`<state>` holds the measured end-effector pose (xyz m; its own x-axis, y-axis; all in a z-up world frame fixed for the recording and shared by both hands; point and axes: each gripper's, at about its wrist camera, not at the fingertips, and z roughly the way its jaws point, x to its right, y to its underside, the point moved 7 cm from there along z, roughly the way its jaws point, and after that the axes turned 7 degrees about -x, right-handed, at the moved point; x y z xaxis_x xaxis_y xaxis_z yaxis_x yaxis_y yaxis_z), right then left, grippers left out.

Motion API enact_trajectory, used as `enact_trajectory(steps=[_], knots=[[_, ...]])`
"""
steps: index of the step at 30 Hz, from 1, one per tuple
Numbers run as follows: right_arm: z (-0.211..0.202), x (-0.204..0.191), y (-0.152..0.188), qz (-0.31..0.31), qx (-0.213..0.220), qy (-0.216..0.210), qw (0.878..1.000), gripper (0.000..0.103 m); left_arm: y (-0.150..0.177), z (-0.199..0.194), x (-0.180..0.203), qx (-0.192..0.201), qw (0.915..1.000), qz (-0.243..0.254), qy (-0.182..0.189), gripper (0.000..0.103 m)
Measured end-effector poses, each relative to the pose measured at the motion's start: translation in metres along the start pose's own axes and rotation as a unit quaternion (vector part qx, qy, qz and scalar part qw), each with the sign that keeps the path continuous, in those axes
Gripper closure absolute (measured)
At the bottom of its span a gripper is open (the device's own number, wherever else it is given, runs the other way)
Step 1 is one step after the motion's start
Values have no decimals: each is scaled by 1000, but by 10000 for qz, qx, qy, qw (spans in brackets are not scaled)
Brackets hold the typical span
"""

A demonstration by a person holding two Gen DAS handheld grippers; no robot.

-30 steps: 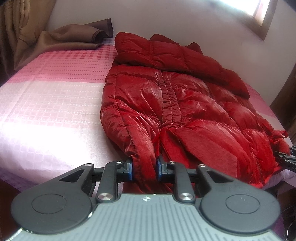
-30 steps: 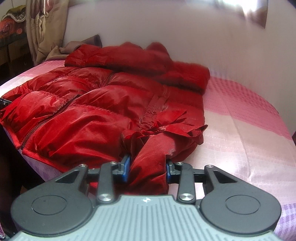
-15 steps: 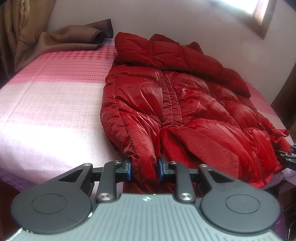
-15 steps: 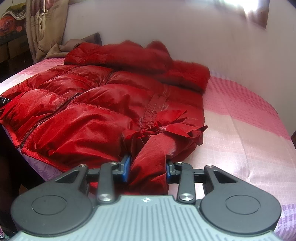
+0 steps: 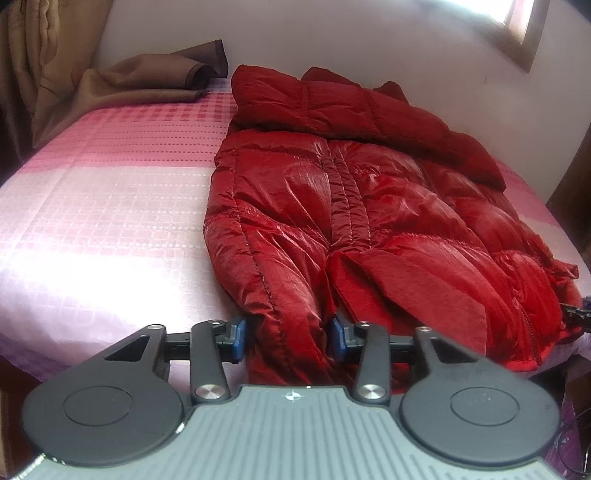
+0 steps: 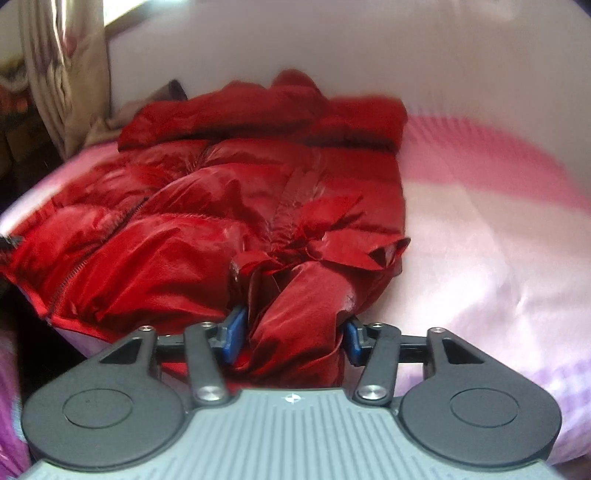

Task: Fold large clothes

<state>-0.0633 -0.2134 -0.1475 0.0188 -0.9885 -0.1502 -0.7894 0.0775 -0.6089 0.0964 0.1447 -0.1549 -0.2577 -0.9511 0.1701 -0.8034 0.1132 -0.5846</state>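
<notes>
A shiny red puffer jacket (image 5: 369, 206) lies spread on the pink bed (image 5: 110, 206), its collar toward the wall. My left gripper (image 5: 288, 338) is at the jacket's near left hem corner. Its jaws are opening, with the puffy hem still between the blue pads (image 5: 238, 339) and a small gap beside it. In the right wrist view the jacket (image 6: 221, 206) fills the left half, slightly blurred. My right gripper (image 6: 291, 339) sits at the near right hem corner. Its jaws are opening too, and the bunched red fabric lies loosely between the pads (image 6: 232, 334).
A brown cloth (image 5: 147, 81) lies crumpled at the bed's far left corner beside a tan curtain (image 5: 33, 55). A white wall runs behind the bed, with a window (image 5: 517, 26) at the upper right. Bare pink bedspread (image 6: 480, 240) stretches to the right of the jacket.
Both pairs of jaws have spread apart from a tight pinch on the hem. The right wrist view has rolled and shifted, and is now blurred. The left view is unmoved.
</notes>
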Motion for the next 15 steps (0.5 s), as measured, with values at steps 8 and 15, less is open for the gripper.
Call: enact_trajectory(steps=[8, 15], knots=[[-5, 21, 4, 866, 316, -1184, 9887, 83, -1, -17, 9, 441, 9990, -4, -107, 89], [-18, 31, 3, 1586, 557, -1984, 9656, 87, 0, -29, 6, 596, 9980, -180, -72, 91]])
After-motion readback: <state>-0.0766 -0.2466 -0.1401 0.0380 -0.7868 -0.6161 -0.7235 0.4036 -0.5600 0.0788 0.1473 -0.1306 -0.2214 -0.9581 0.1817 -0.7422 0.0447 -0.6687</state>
